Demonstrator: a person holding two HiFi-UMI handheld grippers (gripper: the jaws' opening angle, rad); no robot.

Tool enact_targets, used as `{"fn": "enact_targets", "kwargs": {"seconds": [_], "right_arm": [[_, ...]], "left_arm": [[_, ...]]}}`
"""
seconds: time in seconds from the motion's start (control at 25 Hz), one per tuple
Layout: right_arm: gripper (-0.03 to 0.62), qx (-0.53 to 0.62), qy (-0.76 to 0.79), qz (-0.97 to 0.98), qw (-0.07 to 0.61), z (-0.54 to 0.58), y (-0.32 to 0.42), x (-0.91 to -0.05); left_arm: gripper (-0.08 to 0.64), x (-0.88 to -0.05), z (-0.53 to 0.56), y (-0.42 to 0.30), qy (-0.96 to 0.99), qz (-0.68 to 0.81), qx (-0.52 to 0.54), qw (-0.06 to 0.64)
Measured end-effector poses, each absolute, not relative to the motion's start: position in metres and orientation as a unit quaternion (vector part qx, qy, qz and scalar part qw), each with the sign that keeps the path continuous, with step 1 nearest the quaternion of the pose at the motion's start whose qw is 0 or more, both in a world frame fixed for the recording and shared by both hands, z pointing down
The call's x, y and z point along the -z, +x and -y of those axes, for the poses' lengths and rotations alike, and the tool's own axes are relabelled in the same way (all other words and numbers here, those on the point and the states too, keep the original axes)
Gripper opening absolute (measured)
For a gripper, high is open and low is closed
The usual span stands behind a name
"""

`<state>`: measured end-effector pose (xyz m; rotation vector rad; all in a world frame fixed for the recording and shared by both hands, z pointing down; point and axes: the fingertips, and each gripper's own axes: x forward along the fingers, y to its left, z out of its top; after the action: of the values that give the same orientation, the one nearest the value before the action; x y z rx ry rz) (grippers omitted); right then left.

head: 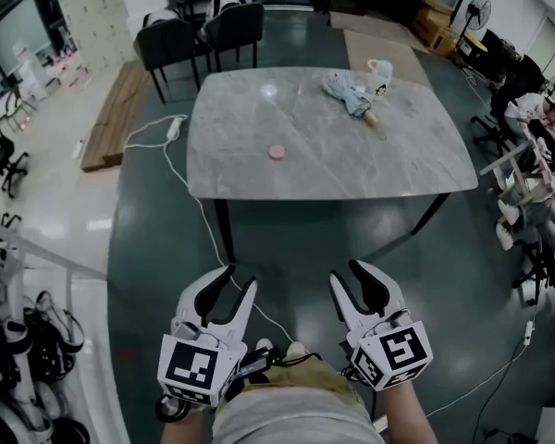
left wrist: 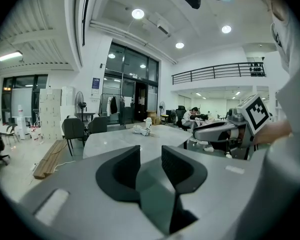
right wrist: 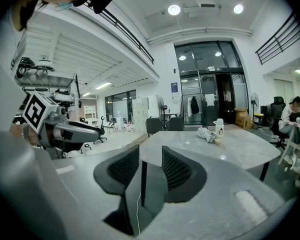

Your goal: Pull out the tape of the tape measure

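Observation:
A small round pink tape measure (head: 277,152) lies on the grey marble table (head: 333,155), near its middle. Both grippers hang close to the person's body, well short of the table's near edge. My left gripper (head: 240,277) is open with nothing between its jaws; its own view shows the gap (left wrist: 151,156) over the tabletop (left wrist: 140,139). My right gripper (head: 345,274) is open and empty as well, and in the right gripper view (right wrist: 151,156) its jaws point toward the table (right wrist: 225,149). I cannot make out the tape measure in either gripper view.
A folded bluish umbrella (head: 349,92) and a white cup (head: 380,69) lie at the table's far right. Two dark chairs (head: 203,30) stand behind it. A white cable (head: 176,128) crosses the floor on the left by wooden boards (head: 116,114). People sit at the right (head: 536,118).

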<state>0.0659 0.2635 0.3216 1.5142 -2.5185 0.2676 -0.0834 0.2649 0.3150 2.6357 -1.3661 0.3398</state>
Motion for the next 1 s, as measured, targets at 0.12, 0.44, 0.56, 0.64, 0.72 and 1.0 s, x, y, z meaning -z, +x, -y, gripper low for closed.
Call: {"fn": "enact_targets", "kwargs": {"seconds": [0.12,0.44,0.56,0.64,0.72,1.0], "right_arm": [[0.138,-0.09,0.517,0.846,0.09,-0.268,0.063,-0.321],[0.143,-0.089,0.537,0.834,0.085,-0.275,0.058,-0.322],[0.144,-0.087,0.542,0.832,0.082,-0.278,0.054,-0.323],[0.144,-0.085,0.545,0.831,0.08,-0.28,0.052,-0.323],[0.144,-0.083,0.546,0.829,0.081,-0.282,0.051,-0.321],[0.146,-0.08,0.55,0.827,0.086,-0.281,0.052,-0.319]], "left_arm": [[0.137,-0.314,-0.268,-0.089,0.881,0.453,-0.113,0.075],[0.14,-0.314,-0.272,-0.106,0.885,0.447,-0.115,0.061],[0.141,-0.315,-0.275,-0.112,0.885,0.447,-0.116,0.062],[0.141,-0.314,-0.275,-0.115,0.885,0.447,-0.116,0.062],[0.141,-0.313,-0.276,-0.117,0.886,0.446,-0.113,0.06],[0.149,-0.313,-0.275,-0.117,0.887,0.445,-0.11,0.057]]}}
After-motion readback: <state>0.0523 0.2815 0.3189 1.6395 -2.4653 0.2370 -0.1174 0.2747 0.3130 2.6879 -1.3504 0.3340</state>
